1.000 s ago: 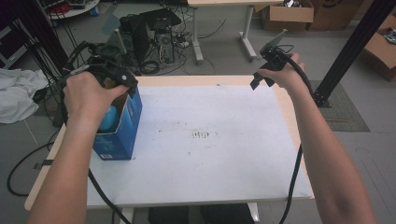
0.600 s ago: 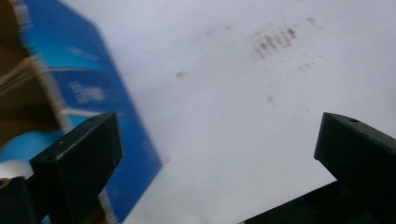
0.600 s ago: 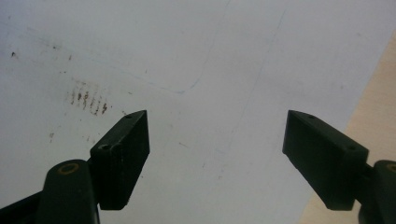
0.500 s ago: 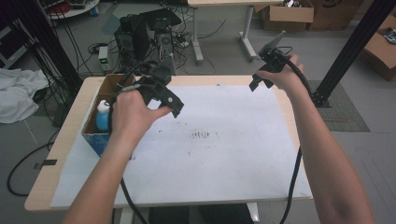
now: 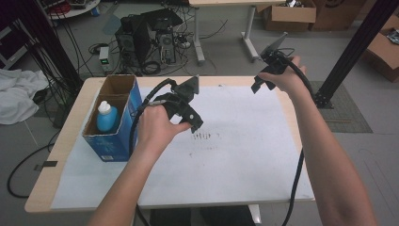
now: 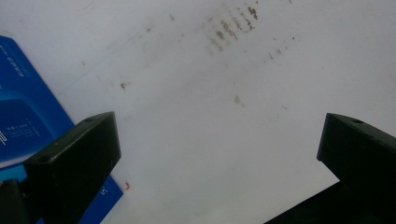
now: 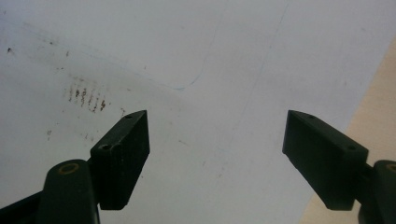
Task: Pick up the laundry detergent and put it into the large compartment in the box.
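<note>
The table [image 5: 70, 117] has a light wooden top, and a white sheet [image 5: 244, 160] covers most of it. The sheet carries a cluster of small dark marks [image 5: 203, 136] near its centre. The surrounding room has a grey floor with computer towers [image 5: 146, 40] and tangled cables beyond the far edge of the table, cardboard boxes [image 5: 289, 14] at the far right, and a white cloth [image 5: 16, 96] on the floor to the left of the table.

A blue cardboard box [image 5: 113, 141] stands upright on the left part of the table, open at the top. Its long axis runs from the near edge of the table toward the far edge. Inside, in the nearer compartment, a blue bottle [image 5: 106, 117] with a white cap stands upright, cap pointing up. The farther compartment appears empty.

The left gripper [image 5: 194, 123] hangs just to the right of the box, above the sheet, angled down toward the dark marks. Its jaws have just been opening; they now stand wide apart with nothing between them. In the left gripper view, the blue box wall [image 6: 23, 126] lies beside one jaw.

The right gripper [image 5: 258, 85] is held above the far right part of the table, well apart from the box. Its jaws are spread wide and hold nothing.
</note>
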Motion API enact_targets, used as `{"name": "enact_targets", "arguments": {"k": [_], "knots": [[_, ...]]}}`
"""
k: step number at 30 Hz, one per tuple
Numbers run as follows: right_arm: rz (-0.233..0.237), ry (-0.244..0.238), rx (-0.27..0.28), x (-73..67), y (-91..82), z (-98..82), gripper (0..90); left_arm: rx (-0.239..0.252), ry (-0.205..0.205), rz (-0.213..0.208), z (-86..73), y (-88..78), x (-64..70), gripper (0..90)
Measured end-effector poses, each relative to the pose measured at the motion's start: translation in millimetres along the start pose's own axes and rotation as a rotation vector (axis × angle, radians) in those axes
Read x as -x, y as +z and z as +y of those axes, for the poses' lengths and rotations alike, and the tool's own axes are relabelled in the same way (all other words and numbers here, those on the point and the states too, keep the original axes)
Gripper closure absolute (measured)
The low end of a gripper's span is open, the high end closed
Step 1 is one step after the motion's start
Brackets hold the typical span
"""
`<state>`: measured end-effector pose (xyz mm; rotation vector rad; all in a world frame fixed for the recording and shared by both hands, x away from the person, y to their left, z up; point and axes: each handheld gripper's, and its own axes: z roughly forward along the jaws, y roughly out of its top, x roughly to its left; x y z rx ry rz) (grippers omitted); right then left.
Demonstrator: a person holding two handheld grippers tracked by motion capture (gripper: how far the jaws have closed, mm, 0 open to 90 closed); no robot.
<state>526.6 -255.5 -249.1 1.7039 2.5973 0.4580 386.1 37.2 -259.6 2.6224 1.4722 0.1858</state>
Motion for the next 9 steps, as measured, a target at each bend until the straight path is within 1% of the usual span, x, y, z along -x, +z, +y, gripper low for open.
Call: {"name": "enact_targets", "arguments": {"k": [2,4,9], "knots": [[0.003,0.007,-0.002,0.0,0.1,-0.3,23.1,-0.003,0.001,-0.002,0.1,0.3,-0.1,0.1],[-0.001,-0.003,0.0,0.6,-0.1,-0.9,23.1,0.0,-0.004,-0.003,-0.1,1.0,0.2,0.1],[0.001,-0.004,0.002,0.2,-1.4,-1.6,22.0,0.002,-0.004,-0.012,0.0,0.9,1.5,0.1]]}}
